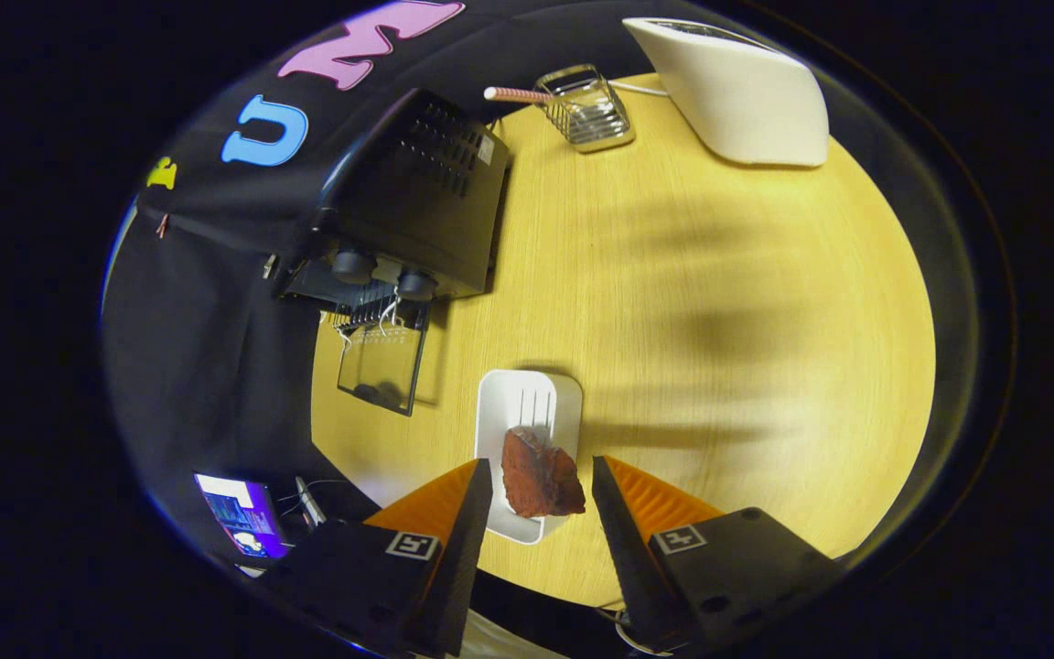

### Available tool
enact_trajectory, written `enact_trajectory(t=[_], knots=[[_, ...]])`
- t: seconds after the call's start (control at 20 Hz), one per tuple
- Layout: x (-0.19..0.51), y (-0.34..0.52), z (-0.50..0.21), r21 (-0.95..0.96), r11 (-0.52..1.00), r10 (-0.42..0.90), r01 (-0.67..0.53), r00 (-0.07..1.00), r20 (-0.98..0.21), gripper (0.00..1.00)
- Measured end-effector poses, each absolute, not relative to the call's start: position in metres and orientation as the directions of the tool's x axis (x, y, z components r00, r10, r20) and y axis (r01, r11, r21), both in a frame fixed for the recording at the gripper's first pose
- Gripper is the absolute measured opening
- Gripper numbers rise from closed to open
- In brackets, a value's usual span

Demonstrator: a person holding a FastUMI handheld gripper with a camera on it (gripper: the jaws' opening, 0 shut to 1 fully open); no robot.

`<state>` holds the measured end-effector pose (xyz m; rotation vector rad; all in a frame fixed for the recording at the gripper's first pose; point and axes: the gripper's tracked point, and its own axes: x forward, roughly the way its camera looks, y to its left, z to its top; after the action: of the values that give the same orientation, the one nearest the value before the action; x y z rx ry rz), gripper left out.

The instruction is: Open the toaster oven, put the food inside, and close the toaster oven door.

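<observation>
- My gripper [541, 480] has its fingers [467, 522] spread apart, and they touch nothing.
- The meat [538, 473], a red-brown chunk, sits right in the gap between the two tips. I can see space on both sides of it.
- The meat lies on a white tray [527, 403] on the yellow table [692, 302].
- The tray reaches on ahead of my fingers, and I see some ridges on its bare part.
- The oven [417, 201] is black and stands well beyond the tray, off to the left by the wall.
- Its glass door [382, 364] hangs open, down flat toward the table. I can see a wire rack [371, 316] at the mouth.
- Two round knobs [353, 265] show on the front of the oven.
- Far back on the table is a shiny wire holder [586, 110] with a striped stick [518, 94] poking out.
- Next to it stands a big white thing [737, 87]. I cannot tell what it is.
</observation>
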<state>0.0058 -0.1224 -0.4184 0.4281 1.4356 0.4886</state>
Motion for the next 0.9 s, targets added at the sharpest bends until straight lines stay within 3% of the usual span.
enact_trajectory(t=[0.1,0.2,0.3,0.55,0.9], knots=[[0.004,-0.125,-0.426,0.539,0.839,0.543,-0.072,0.055,-0.838,0.45],[0.001,-0.121,-0.425,0.560,0.825,0.565,-0.084,0.068,-0.822,0.26],[0.003,-0.121,-0.413,0.551,0.825,0.563,-0.125,0.113,-0.818,0.15],[-0.002,-0.122,-0.380,0.448,0.870,0.491,-0.205,0.288,-0.822,0.15],[-0.020,-0.093,-0.315,0.358,0.910,0.414,-0.210,0.522,-0.746,0.15]])
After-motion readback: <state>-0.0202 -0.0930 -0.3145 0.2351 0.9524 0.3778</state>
